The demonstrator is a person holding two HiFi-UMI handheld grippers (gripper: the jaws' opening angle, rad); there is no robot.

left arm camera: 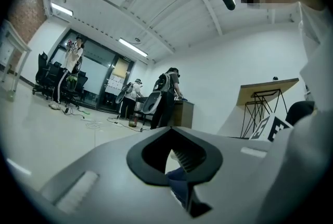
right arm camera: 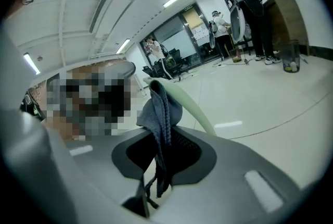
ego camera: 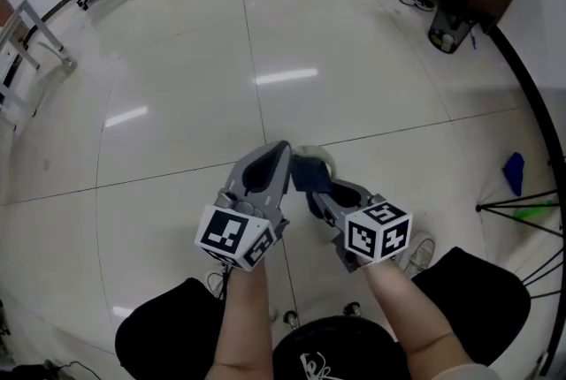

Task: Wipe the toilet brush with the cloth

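Toilet brush (right arm camera: 197,112), showing as a smooth, pale-green curved handle, is sitting between your two grippers above the glossy tiled floor (ego camera: 177,60). Your left gripper (ego camera: 282,148) is pinching shut with a pale sliver of that handle in the hollow of its jaws. Your right gripper (ego camera: 311,195) is clamping a soft, ribbed grey-blue cloth (right arm camera: 158,106), which is draping against the handle.

Knitted blue-grey cloth (right arm camera: 158,108), smooth pale plastic brush handle (right arm camera: 191,109), glossy floor (ego camera: 177,60)

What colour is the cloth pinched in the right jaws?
The cloth is dark blue-grey, shown best in the right gripper view.
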